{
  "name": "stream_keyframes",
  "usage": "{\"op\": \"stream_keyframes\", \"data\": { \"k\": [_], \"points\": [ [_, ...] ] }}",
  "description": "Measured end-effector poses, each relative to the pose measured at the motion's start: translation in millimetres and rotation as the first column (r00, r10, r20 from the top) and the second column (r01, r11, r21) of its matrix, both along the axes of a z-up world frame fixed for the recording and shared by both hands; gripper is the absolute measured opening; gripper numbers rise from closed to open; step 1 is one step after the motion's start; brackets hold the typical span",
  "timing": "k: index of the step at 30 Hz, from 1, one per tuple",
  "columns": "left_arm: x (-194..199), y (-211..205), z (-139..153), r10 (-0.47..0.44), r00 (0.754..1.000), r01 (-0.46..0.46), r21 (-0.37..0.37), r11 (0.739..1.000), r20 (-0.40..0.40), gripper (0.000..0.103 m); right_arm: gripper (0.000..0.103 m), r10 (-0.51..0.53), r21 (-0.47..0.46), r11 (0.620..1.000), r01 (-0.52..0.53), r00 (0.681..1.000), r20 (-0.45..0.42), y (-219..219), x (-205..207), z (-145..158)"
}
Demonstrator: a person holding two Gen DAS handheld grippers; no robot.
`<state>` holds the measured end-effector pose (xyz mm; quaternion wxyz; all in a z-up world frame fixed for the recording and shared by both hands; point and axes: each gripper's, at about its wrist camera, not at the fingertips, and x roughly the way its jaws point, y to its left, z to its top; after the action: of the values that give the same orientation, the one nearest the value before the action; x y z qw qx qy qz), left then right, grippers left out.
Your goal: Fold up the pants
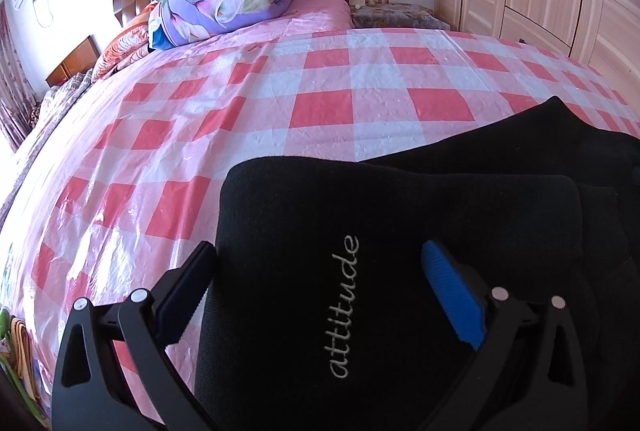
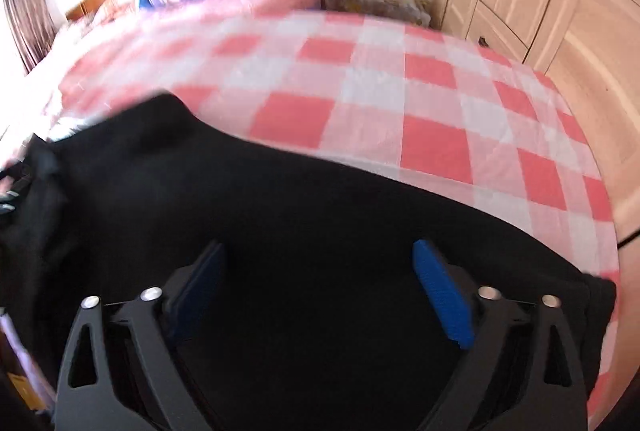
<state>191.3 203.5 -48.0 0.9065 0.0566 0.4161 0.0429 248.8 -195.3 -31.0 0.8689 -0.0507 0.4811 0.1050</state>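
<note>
**Black pants on checked bed, two hand-held grippers above**

Item: black pants (image 1: 400, 231), folded, "attitude" lettering up, lay on the near part of the bed (image 1: 320, 91). Left hand-held gripper (image 1: 320, 271) hung over the lettered fold, angled down, jaws wide, gripping nothing. Right hand-held gripper (image 2: 320, 271) stood over the pants' right stretch, angled down, jaws fully spread, empty.
</note>
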Motion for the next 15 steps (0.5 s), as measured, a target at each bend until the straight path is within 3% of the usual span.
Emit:
{"op": "stream_keyframes", "data": {
  "k": [5,8,11,13,15],
  "points": [
    [0.0,-0.1,0.3,0.001,1.000,-0.002,0.003,1.000,0.003,0.102,0.099,-0.111,0.085,0.990,0.111,0.994,0.000,-13.1,2.4,14.0],
    [0.9,0.5,0.4,0.001,1.000,-0.001,-0.006,1.000,0.001,0.102,0.099,-0.012,0.108,0.994,0.008,0.999,0.043,4.3,-33.8,24.3],
    [0.4,1.8,0.3,0.002,1.000,-0.002,-0.011,1.000,0.000,0.102,0.099,0.070,0.029,0.997,-0.071,0.997,0.020,20.6,-47.4,10.2],
    [0.0,2.5,0.7,-0.004,1.000,0.004,-0.019,1.000,0.004,0.102,0.099,0.070,0.021,0.997,-0.069,0.998,-0.009,19.6,-40.4,1.0],
    [-3.7,4.1,3.2,-0.006,1.000,0.007,-0.033,0.999,0.025,0.102,0.099,0.037,0.070,0.997,-0.037,0.999,0.001,12.8,-36.9,10.8]
  ]
}}
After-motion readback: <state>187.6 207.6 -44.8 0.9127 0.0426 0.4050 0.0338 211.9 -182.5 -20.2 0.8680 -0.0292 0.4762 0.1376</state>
